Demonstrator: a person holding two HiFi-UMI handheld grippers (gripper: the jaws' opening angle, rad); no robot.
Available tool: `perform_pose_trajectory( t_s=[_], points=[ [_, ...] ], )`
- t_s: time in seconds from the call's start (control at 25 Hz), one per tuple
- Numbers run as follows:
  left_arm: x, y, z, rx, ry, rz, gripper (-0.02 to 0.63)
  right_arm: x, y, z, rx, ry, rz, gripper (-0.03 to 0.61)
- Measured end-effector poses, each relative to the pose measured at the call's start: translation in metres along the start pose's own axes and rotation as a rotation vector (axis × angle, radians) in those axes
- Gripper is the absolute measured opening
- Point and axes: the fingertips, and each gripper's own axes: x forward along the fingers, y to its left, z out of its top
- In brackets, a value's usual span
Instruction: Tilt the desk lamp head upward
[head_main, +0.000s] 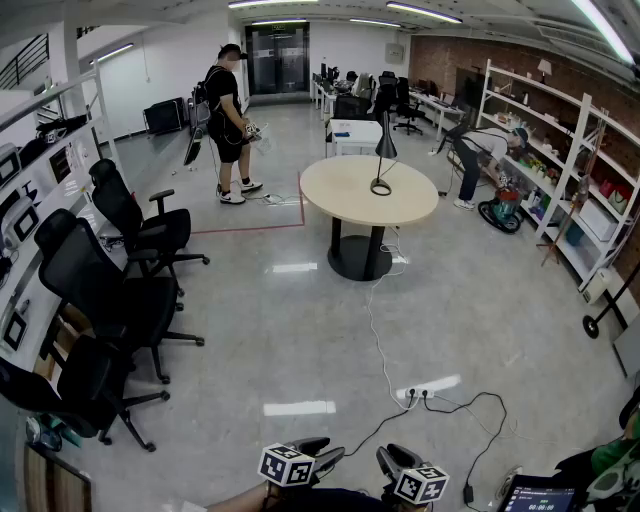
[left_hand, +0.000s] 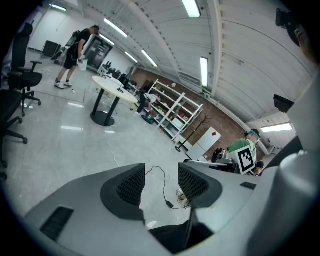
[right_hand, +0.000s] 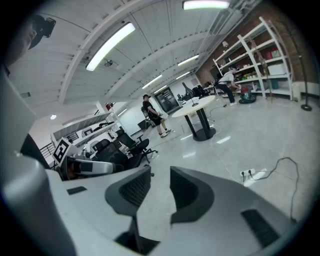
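A black desk lamp (head_main: 383, 158) stands on the round beige table (head_main: 352, 196) far across the room; its cone head points down. The same table (left_hand: 112, 88) shows small in the left gripper view, and in the right gripper view the table (right_hand: 193, 104) carries the tiny lamp (right_hand: 193, 98). Both grippers are held low at the bottom of the head view, far from the lamp. My left gripper (head_main: 325, 452) is open with nothing between its jaws. My right gripper (head_main: 387, 460) is also open and empty.
Black office chairs (head_main: 110, 290) line the left side. A white cable (head_main: 376, 335) runs from the table to a power strip (head_main: 419, 394) on the floor. A person (head_main: 227, 120) stands beyond the table; another (head_main: 480, 155) bends by the shelves (head_main: 565, 170) at right.
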Motion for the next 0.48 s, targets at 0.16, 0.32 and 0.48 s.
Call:
perform_pose_trajectory(
  t_s=[0.16,0.32,0.48],
  points=[
    [0.009,-0.014,-0.006,0.008,0.019,-0.005,0.215,-0.013,-0.009,-0.005,0.02,0.002,-0.003,0.126],
    [0.018,-0.028,-0.009,0.03,0.042,-0.013,0.215,-0.023,-0.017,-0.008,0.033,0.003,-0.005,0.126],
    [0.024,-0.037,-0.013,0.035,0.059,-0.007,0.215,-0.031,-0.027,-0.013,0.055,0.002,-0.005,0.126]
  ],
)
